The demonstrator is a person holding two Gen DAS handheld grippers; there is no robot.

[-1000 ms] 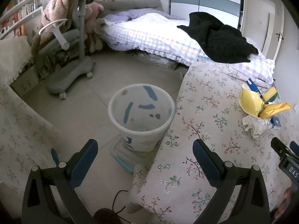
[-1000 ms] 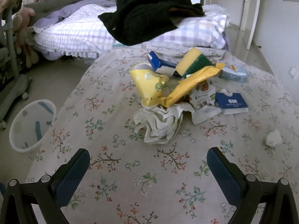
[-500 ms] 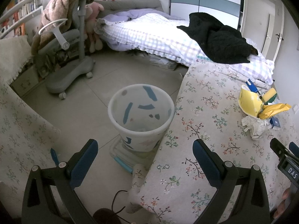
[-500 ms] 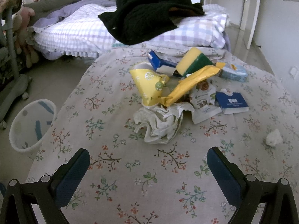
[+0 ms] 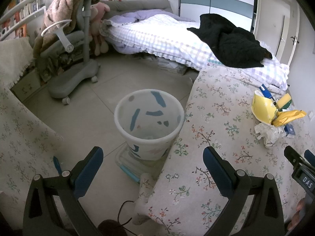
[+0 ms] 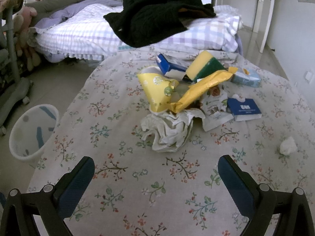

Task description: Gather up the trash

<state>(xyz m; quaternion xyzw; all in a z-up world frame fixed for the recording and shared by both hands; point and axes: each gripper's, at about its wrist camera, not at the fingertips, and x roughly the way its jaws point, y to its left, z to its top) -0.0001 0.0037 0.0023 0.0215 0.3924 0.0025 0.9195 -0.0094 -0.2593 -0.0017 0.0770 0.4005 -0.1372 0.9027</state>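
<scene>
A heap of trash lies on the floral tablecloth [image 6: 118,177]: crumpled white paper [image 6: 169,131] nearest me, a yellow cup-like wrapper [image 6: 155,90], an orange-yellow packet [image 6: 200,86], a yellow-green sponge [image 6: 204,66], blue boxes [image 6: 244,109] and a small white wad [image 6: 288,147] off to the right. My right gripper [image 6: 155,173] is open just short of the paper, holding nothing. My left gripper [image 5: 152,163] is open and empty, hovering over the white bin [image 5: 148,122] with blue marks that stands on the floor beside the table. In the left wrist view the heap [image 5: 269,116] sits far right.
A bed [image 5: 167,39] with a checked cover and a black garment [image 5: 230,43] runs along the back. A grey wheeled chair [image 5: 74,59] draped with a blanket stands left of the bin. A clear box [image 5: 130,167] lies under the bin. A door [image 6: 267,9] is at right.
Almost nothing differs; both grippers stay open and nearly still, with only a slight drift of the views.
</scene>
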